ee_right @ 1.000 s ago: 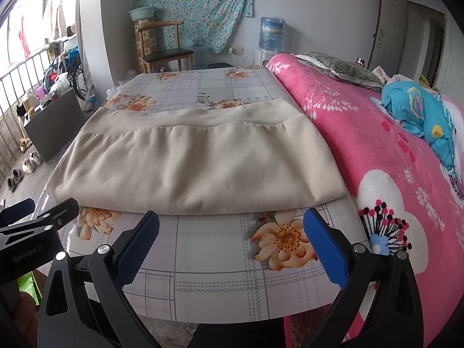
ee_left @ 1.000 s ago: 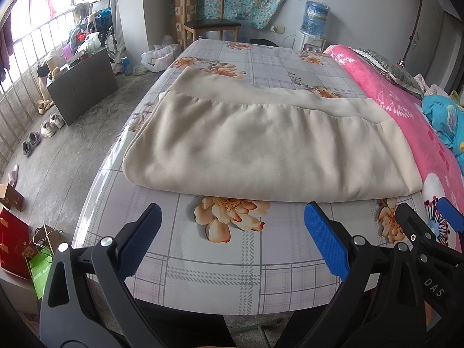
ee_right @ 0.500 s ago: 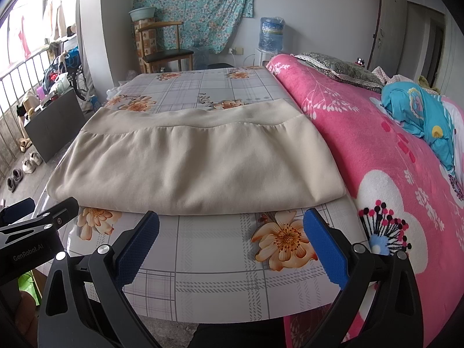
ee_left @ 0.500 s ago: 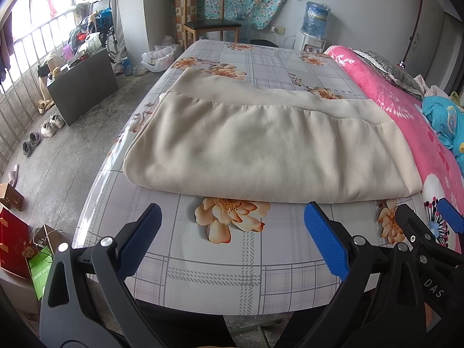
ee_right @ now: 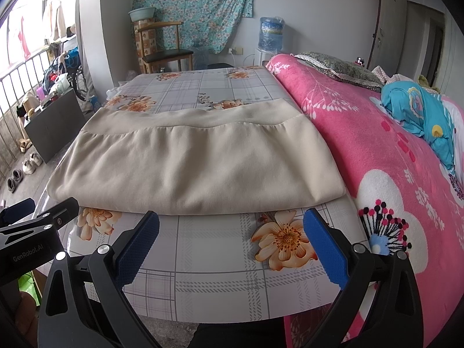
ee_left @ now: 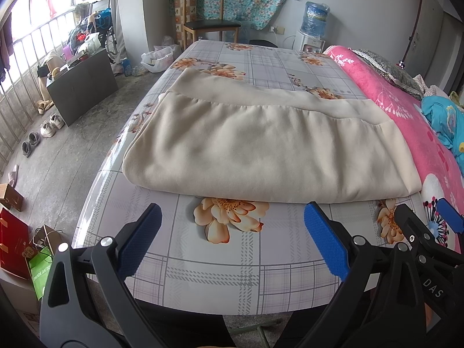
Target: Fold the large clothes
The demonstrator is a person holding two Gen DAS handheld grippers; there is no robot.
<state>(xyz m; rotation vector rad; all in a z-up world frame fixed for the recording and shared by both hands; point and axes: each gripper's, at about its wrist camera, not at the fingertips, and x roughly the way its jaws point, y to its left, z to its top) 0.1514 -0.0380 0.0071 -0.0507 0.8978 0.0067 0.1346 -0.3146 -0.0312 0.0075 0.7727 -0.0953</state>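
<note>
Flowered plaid cloth covers the table (ee_left: 220, 264), with a pink blanket (ee_right: 377, 150) along its right edge. Both claws hover level over the near edge, side by side, pointing forward. Left claw (ee_left: 232, 246) and right claw (ee_right: 232, 246) gape wide, holding and touching nothing. Beyond their tips lies the folded beige garment (ee_left: 261, 150), spanning the table's width; bare cloth separates them.

We see soft daylight from the left window (ee_left: 17, 23), overexposed there. Glare marks the table (ee_left: 95, 191) left edge. Focus is sharp; fisheye distortion bends and darkens the corners.
</note>
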